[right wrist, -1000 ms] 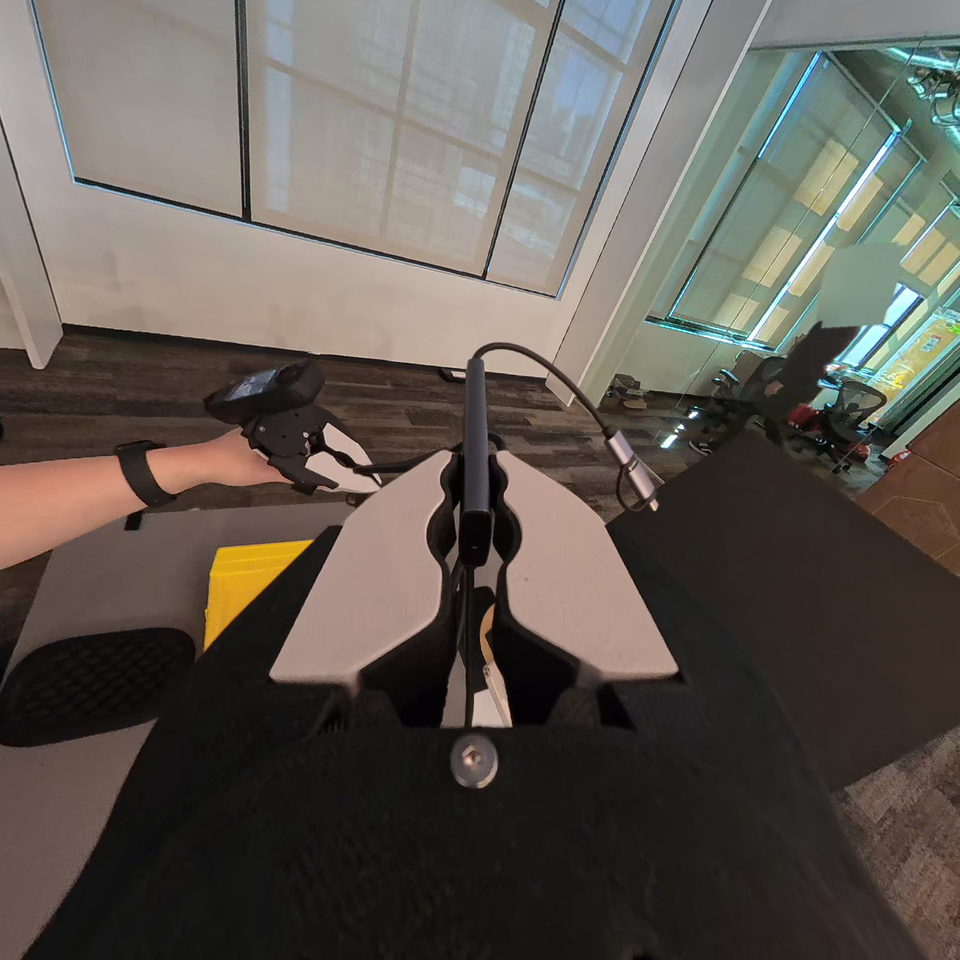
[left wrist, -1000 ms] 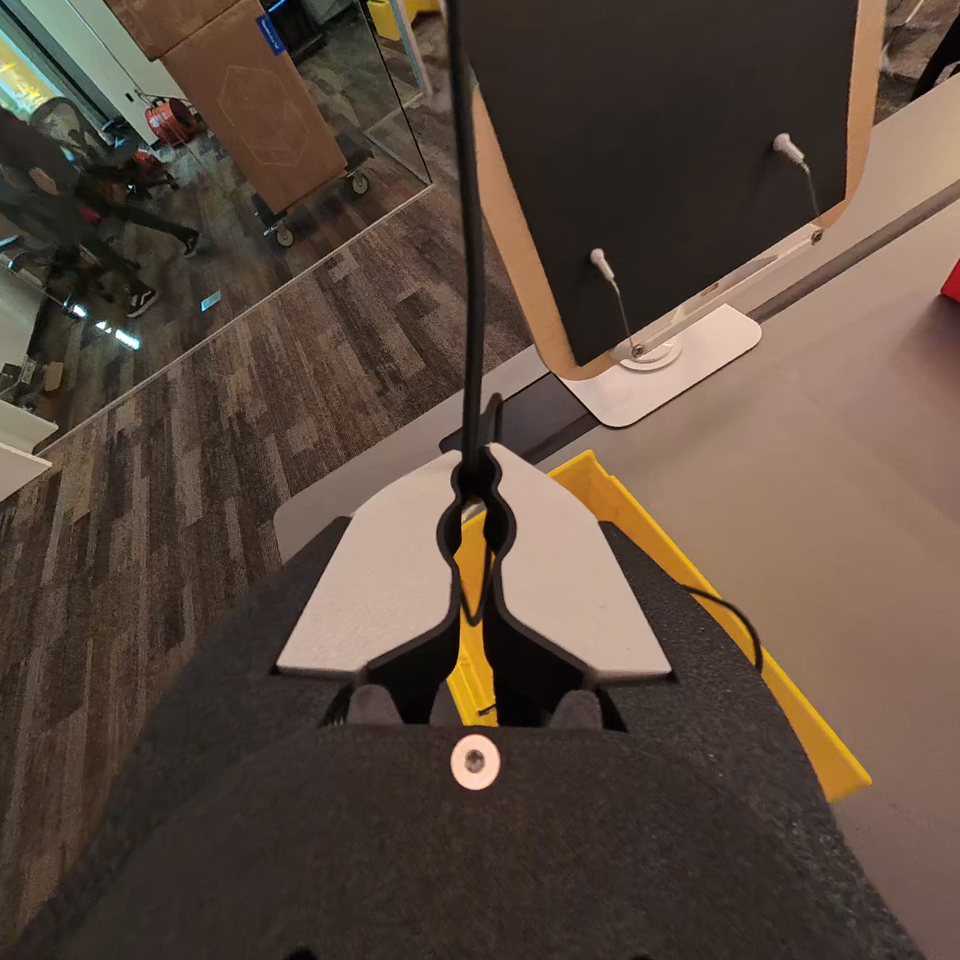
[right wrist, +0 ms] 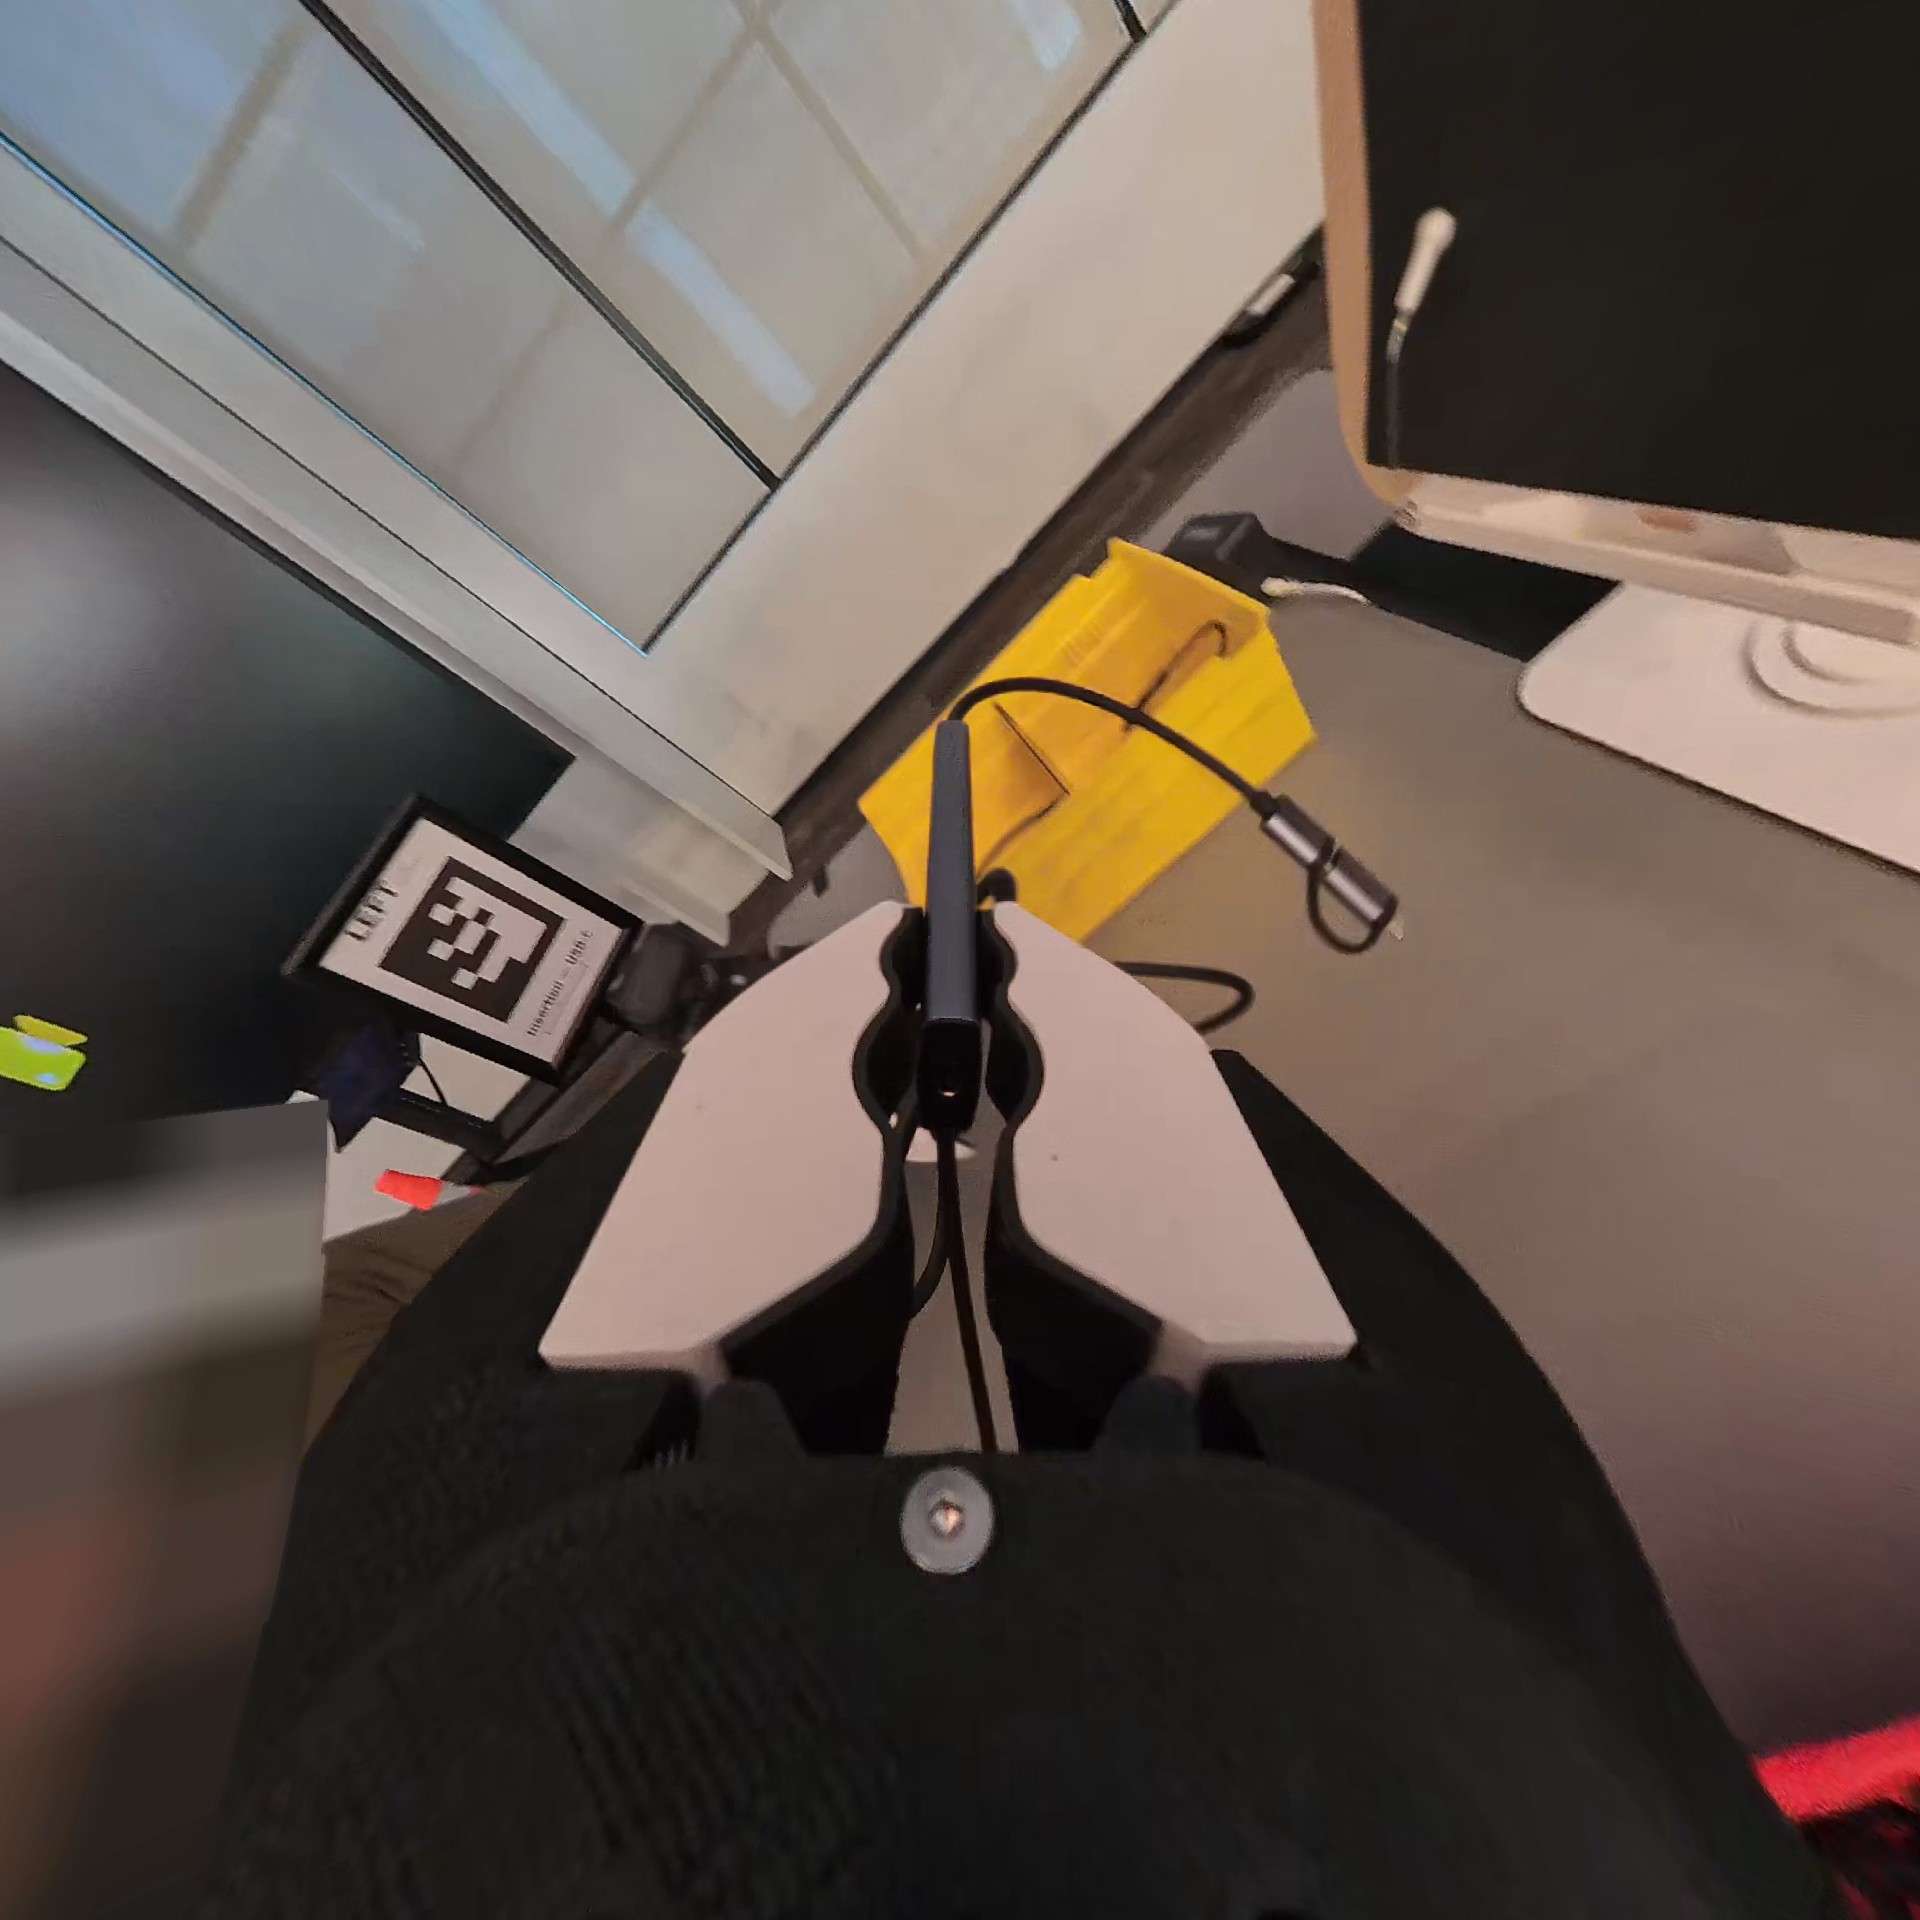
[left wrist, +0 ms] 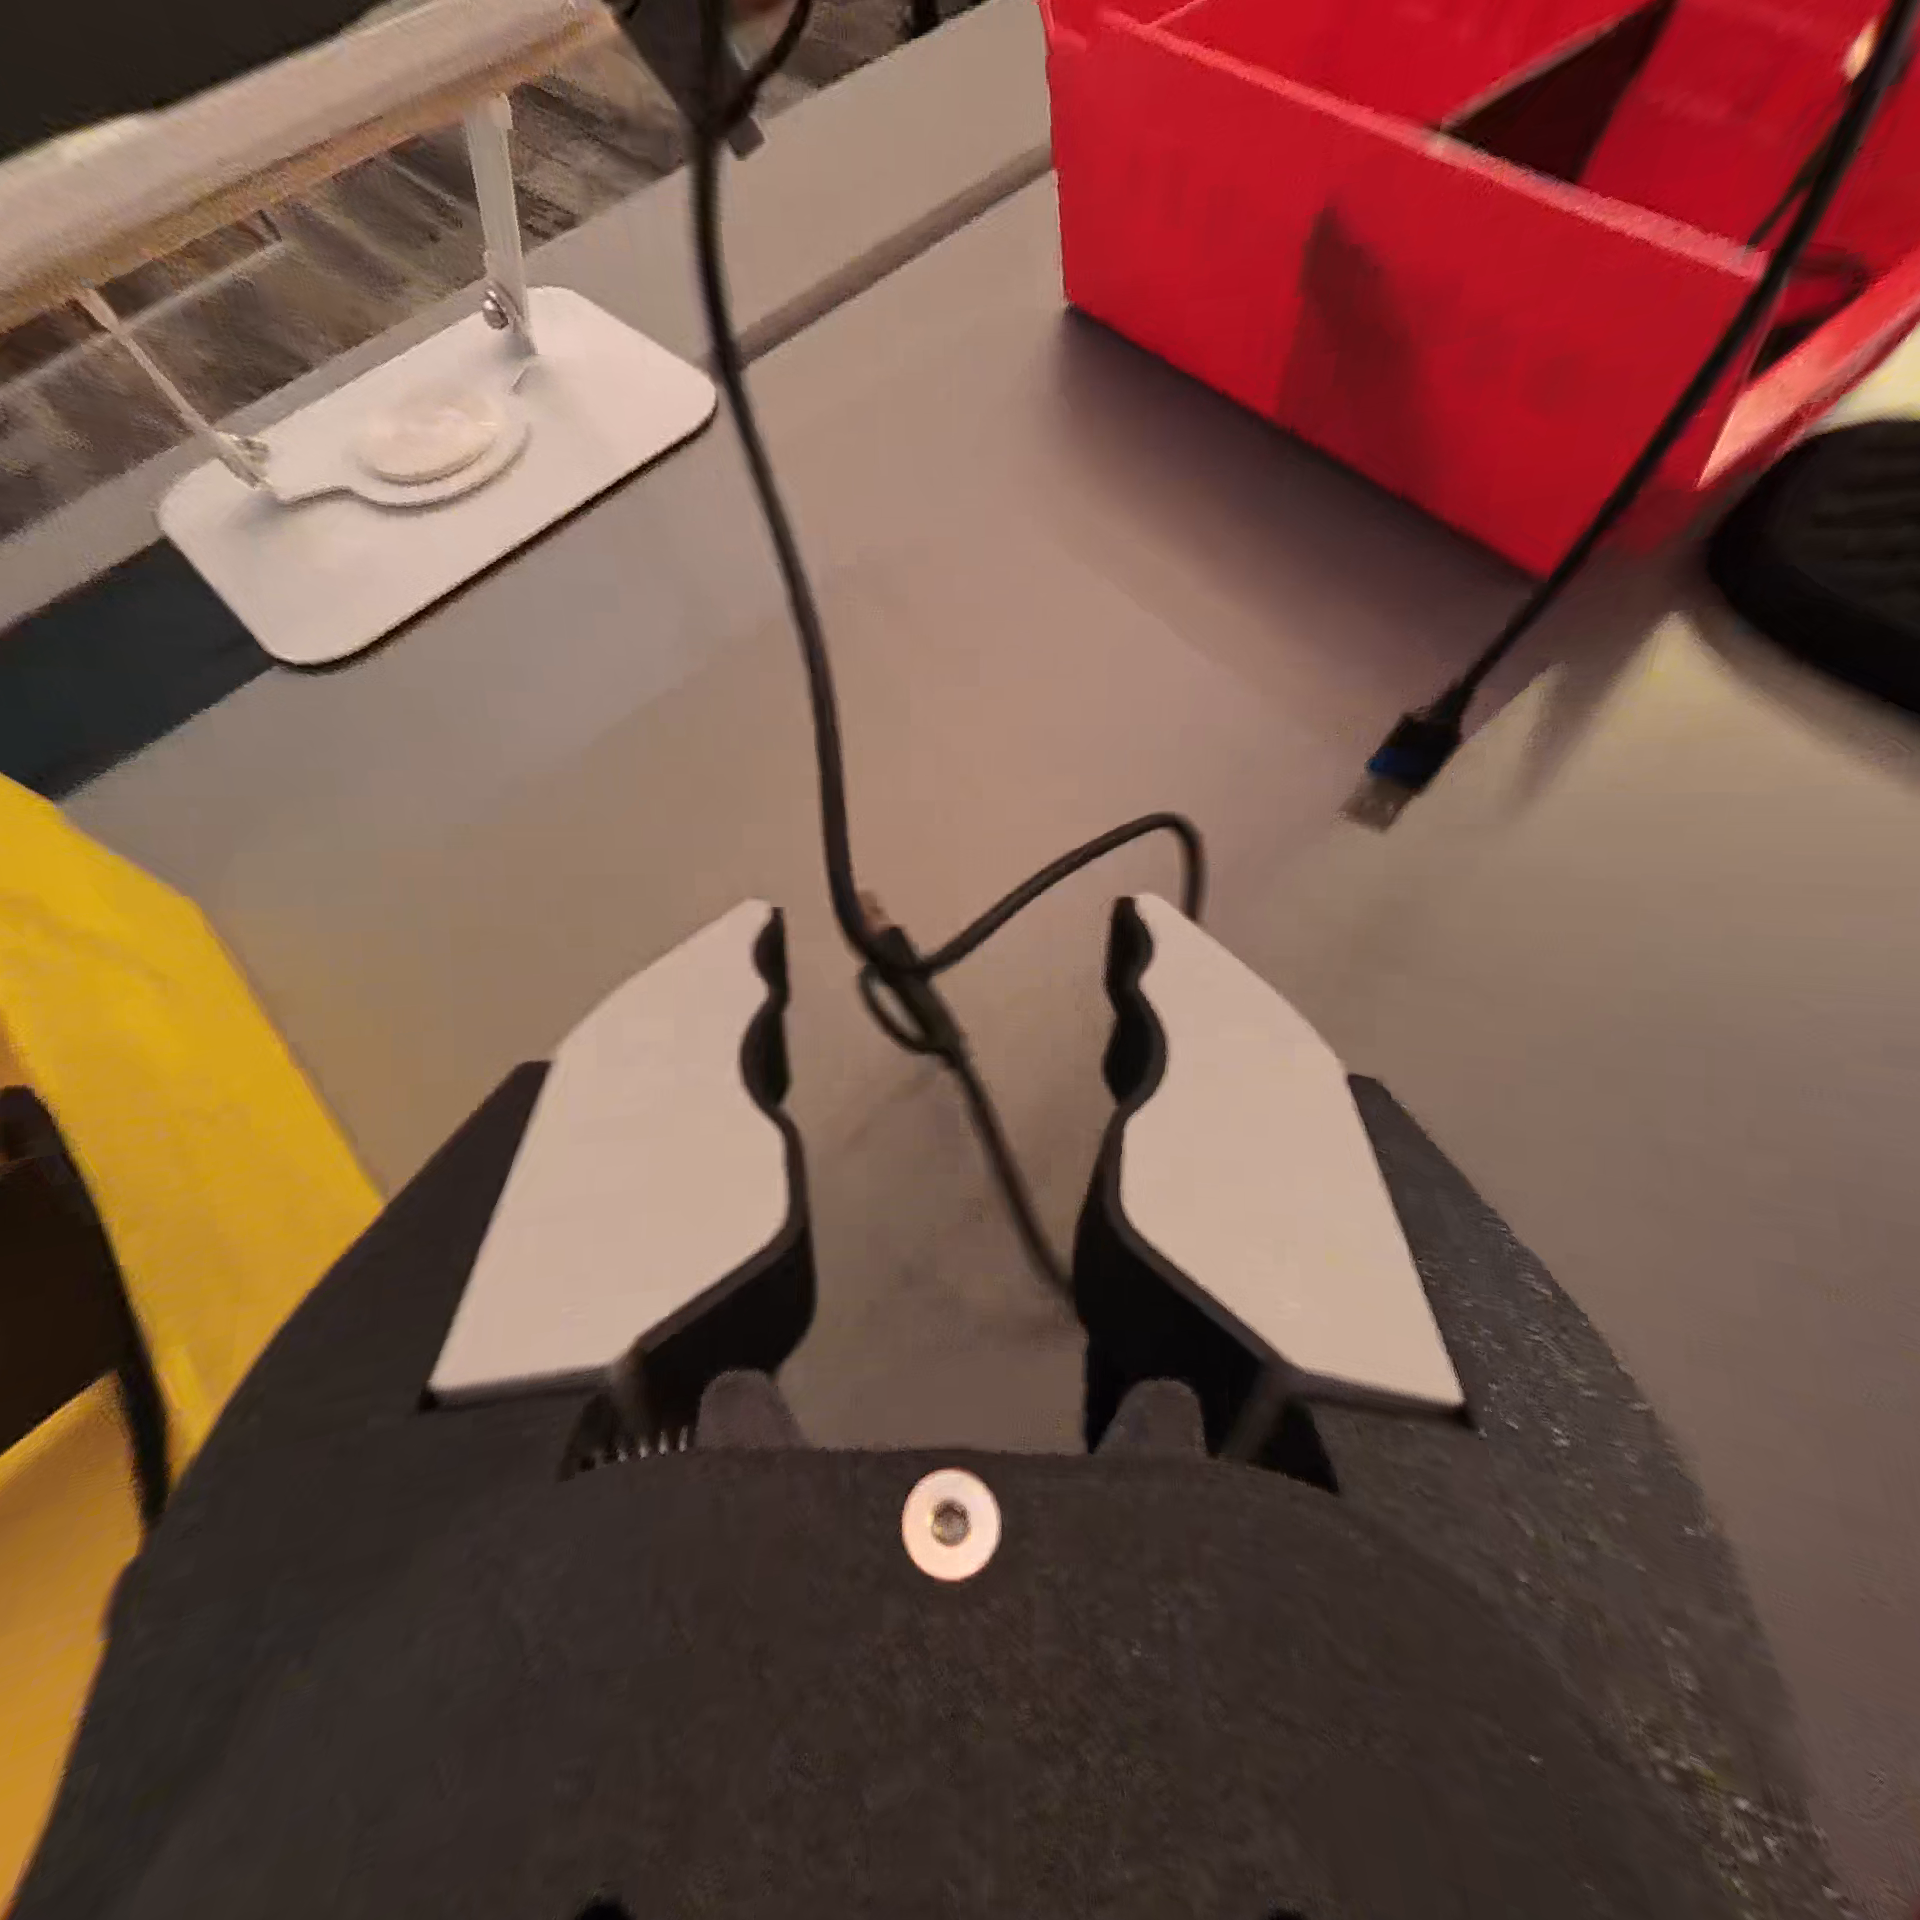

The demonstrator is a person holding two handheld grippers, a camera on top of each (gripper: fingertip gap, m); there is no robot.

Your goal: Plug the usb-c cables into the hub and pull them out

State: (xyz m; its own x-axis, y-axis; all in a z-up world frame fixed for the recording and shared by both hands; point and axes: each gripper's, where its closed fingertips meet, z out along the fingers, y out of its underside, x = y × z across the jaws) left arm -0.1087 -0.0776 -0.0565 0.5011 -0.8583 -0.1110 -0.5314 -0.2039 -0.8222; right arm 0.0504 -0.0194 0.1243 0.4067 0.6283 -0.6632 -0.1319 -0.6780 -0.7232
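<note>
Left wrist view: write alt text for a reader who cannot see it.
The left gripper hangs open over a grey table, with a thin black cable running down between its fingers, ungripped. A second cable ends in a blue-tipped plug lying on the table to the right. A red bin stands behind, a yellow bin at the left edge.

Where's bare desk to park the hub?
Bare grey table between the yellow bin, the white stand base and the hanging black cable. Crowded: cable loop at the open left gripper, loose USB plug by the red box.
</note>
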